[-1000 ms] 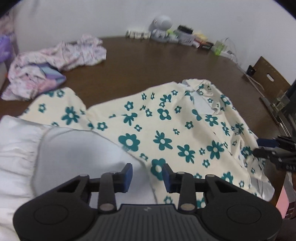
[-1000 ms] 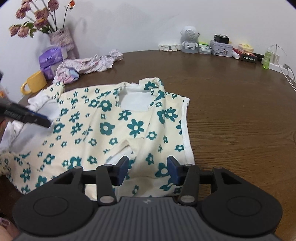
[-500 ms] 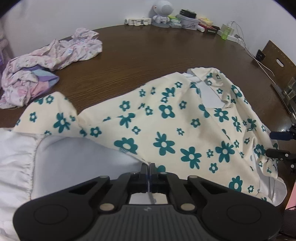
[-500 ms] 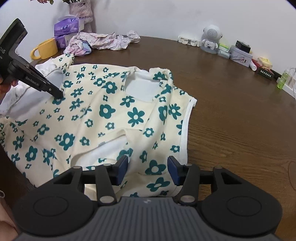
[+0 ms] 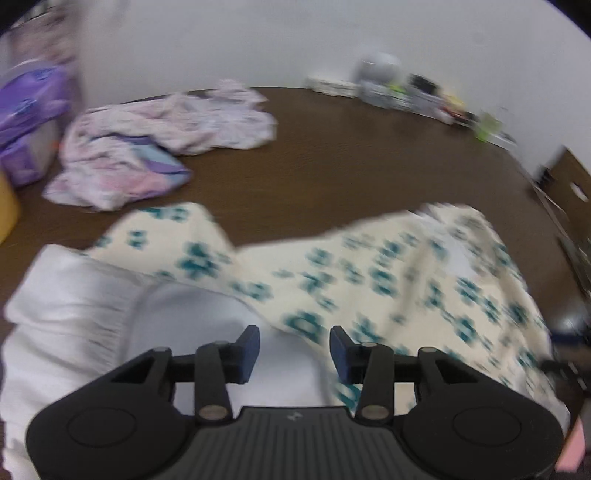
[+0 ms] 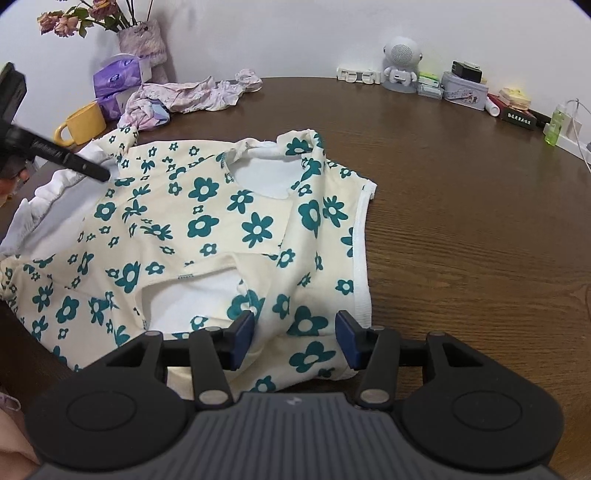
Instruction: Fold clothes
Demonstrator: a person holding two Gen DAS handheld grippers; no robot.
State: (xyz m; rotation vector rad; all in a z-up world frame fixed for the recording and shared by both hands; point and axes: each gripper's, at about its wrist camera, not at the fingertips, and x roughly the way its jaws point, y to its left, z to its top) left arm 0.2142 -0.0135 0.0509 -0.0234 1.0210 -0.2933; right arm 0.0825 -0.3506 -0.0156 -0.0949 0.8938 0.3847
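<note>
Vs. half a sec ago: left gripper (image 5: 293,347) closed then on cloth edge, now wide open, nothing between pads; left view blurred by motion & tipped up, showing more wall. Right gripper (image 6: 295,341) wide open as before, empty; right view has shifted a bit, flowers in vase (image 6: 79,18) now in upper left of frame.

Flowered shirt (image 6: 221,229) spread on brown table (image 6: 461,184), filling centre & lower left of right view, white neck opening toward upper centre, white-trimmed hem edge running down right side. Near part of shirt passes under right gripper's pads (image 6: 245,334), lower centre of frame; touching or just above: can't tell. In left view, shirt (image 5: 406,280) crosses centre to right, white inside of cloth (image 5: 192,321) at lower left; folded-back edge lies just ahead of & between open pads (image 5: 251,349), apart from them as far as blur allows.

Left gripper also seen at left edge of right view, tip over shirt's upper-left corner (image 6: 88,171).

Other stuff: pink clothes pile (image 6: 188,98) upper left, yellow mug (image 6: 83,123) & purple tissue pack (image 6: 114,79) beside it, small white robot figure (image 6: 400,62) & boxes (image 6: 465,90) along far edge, upper right.
</note>
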